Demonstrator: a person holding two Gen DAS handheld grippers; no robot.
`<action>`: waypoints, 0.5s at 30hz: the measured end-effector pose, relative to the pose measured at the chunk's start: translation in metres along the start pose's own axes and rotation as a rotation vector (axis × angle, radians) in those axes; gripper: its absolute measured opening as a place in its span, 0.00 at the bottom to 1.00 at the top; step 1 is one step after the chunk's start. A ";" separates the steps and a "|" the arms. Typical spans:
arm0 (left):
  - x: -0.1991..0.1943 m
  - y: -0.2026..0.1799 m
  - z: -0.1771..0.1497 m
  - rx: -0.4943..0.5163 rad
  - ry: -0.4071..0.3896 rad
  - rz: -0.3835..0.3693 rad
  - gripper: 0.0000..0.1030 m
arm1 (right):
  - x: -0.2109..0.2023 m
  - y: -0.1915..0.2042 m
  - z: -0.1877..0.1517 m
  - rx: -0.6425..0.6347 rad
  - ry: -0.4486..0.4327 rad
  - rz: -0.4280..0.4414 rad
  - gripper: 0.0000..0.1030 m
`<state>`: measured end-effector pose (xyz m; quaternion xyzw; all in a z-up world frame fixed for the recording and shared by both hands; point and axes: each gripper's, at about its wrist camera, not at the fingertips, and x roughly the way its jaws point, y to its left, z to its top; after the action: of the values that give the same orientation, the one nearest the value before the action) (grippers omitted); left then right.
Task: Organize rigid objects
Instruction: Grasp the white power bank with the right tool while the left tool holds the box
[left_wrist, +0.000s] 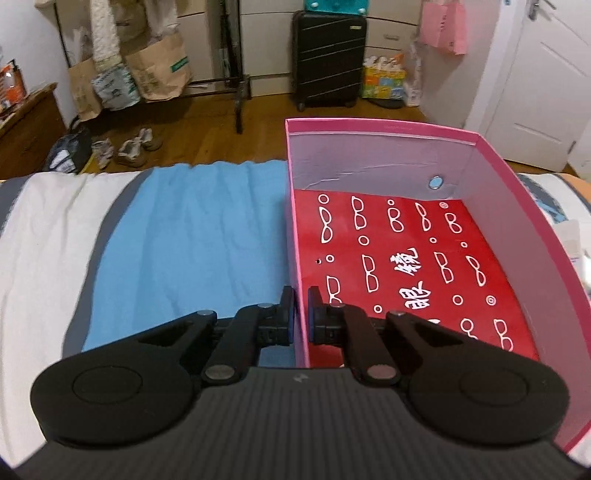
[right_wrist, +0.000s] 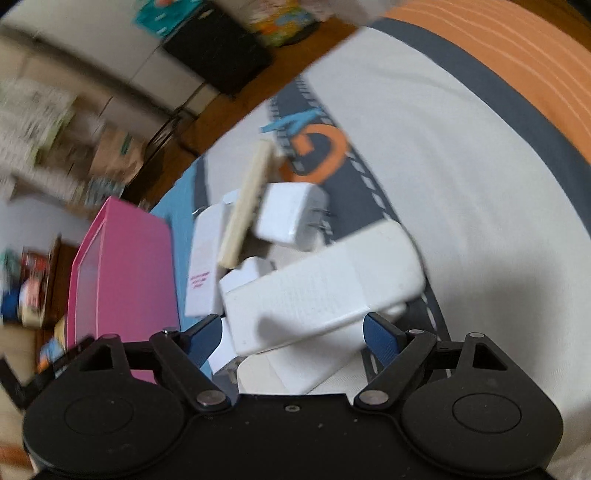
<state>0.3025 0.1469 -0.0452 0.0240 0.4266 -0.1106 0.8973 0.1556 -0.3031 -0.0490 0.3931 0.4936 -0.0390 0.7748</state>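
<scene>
The pink box fills the right half of the left wrist view. It is an open cardboard box with bright pink outer walls, pale grey-lilac inner walls and a small round hole in its far right wall. A red sheet lines its floor, printed with white outlines of spectacles, small circles and a few white Chinese characters that I cannot read with certainty. The left gripper is clamped on the box's near left wall, one pad outside over the blue cloth and one inside.

In the right wrist view, which is motion-blurred, the same box shows as a pink slab at lower left. A heap of white objects lies just right of it on the bed cover: a long white block nearest the camera, a white plug adapter with metal prongs behind it, a flat white carton with small red print too blurred to read, and a cream strip leaning across them. The right gripper is spread wide, its blue pads on either side of the long block's near end without pressing on it.

The box interior is bare apart from the liner. The bed's far edge runs just beyond the box, with wooden floor and a black suitcase behind.
</scene>
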 end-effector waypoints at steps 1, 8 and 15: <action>0.000 -0.002 0.000 0.002 -0.001 -0.007 0.06 | 0.003 -0.004 0.001 0.028 -0.005 0.001 0.85; 0.003 0.009 0.002 -0.065 0.009 -0.019 0.04 | 0.021 0.003 0.010 -0.054 -0.088 -0.170 0.91; 0.008 0.004 -0.002 -0.060 0.022 0.006 0.04 | 0.024 0.030 0.004 -0.277 -0.220 -0.244 0.70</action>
<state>0.3064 0.1492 -0.0531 -0.0004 0.4397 -0.0946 0.8931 0.1837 -0.2770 -0.0500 0.2137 0.4504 -0.1072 0.8602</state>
